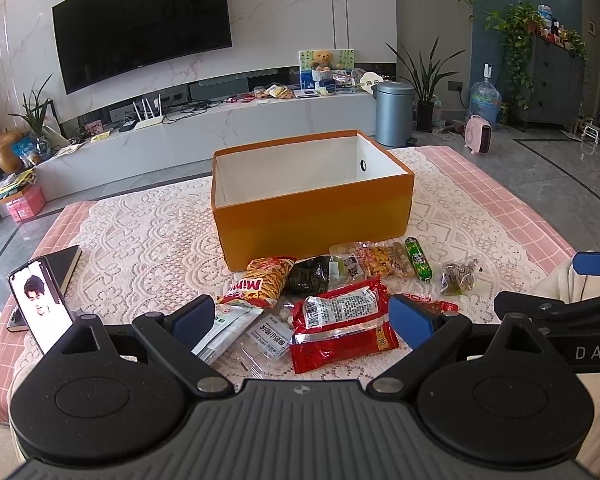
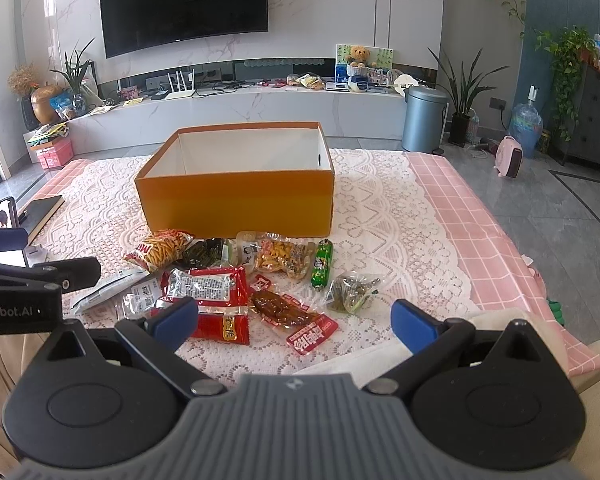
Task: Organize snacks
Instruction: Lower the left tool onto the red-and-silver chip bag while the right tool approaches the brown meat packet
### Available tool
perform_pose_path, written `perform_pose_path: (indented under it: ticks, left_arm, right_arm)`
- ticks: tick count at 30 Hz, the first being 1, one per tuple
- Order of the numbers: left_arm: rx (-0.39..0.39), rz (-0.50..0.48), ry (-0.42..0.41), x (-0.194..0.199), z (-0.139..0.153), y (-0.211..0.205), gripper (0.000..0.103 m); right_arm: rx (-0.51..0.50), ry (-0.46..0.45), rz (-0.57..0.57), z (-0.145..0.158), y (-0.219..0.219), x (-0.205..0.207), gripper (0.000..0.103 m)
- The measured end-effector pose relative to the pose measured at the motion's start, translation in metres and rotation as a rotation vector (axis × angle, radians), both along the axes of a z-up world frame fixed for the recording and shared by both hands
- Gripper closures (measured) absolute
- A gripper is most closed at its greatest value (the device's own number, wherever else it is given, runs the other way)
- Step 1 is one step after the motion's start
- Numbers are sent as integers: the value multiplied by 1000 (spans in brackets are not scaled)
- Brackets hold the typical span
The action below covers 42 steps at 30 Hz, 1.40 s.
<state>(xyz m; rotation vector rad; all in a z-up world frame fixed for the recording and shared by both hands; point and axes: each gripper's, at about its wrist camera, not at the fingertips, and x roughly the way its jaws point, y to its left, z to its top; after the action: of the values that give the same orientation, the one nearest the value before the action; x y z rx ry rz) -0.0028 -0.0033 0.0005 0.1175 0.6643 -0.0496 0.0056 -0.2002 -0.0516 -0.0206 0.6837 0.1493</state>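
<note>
Since every packet lies loose on the desk (image 1: 148,232) and the orange box (image 1: 312,216) shows only its bare white lining, the sorting looks to be at its very start: nothing appears to have been picked up yet. The snacks sit in a heap just in front of the box's near wall, among them a striped bag of sticks (image 1: 266,280), a large red packet (image 1: 338,320), a green sausage (image 2: 322,264), a small clear bag of greens (image 2: 350,292) and a flat red packet with a brown strip inside (image 2: 296,318).

The left gripper (image 1: 300,320) hovers low over the near side of the heap, its blue fingers (image 1: 410,322) spread wide to either side of the large red packet, apparently not touching it (contact cannot be ruled out from this angle). The right gripper (image 2: 294,320) is likewise spread wide and holds nothing; the flat red packet lies between its fingers (image 2: 174,322) in view, with the lace cloth below.

The next move probably calls for one gripper to drop onto a single packet, close across its thinner edge, lift it clear of its neighbours and carry it over the box's rim. The overlapping wrappers look slippery, so a pinch may drag a second packet along.

A phone (image 1: 40,304) stands propped at the left of the desk, well apart from the snacks.
</note>
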Motion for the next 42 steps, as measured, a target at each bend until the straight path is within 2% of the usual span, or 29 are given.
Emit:
perform_pose_path:
  ticks: [17, 23, 27, 28, 29, 30, 32, 34, 38, 42]
  left_arm:
    - [-4, -1, 10, -4, -8, -12, 0]
    - [-39, -21, 22, 5, -17, -8, 0]
    - [-54, -55, 40, 18, -25, -1, 0]
    - [-51, -67, 54, 23, -27, 0, 1]
    - [-49, -80, 71, 27, -31, -1, 11]
    - [-52, -94, 92, 31, -36, -1, 15]
    - [-70, -112, 139, 39, -46, 1, 27]
    - [-98, -127, 178, 47, -55, 4, 31]
    - [-148, -116, 247, 64, -71, 11, 28]
    - [-108, -119, 279, 78, -81, 7, 24]
  right_arm:
    - [3, 20, 5, -4, 1, 4, 4]
    - [9, 31, 21, -10, 0, 12, 4]
    - [43, 3, 38, -19, -7, 22, 4]
    - [47, 7, 37, -22, -8, 26, 4]
    - [47, 19, 38, -26, -9, 31, 4]
    - [47, 34, 42, -29, -8, 36, 5]
    - [44, 63, 55, -39, -6, 44, 20]
    - [33, 99, 70, -49, -2, 53, 28]
    - [25, 164, 100, -69, 4, 71, 32]
    - [-18, 214, 123, -85, 11, 91, 32]
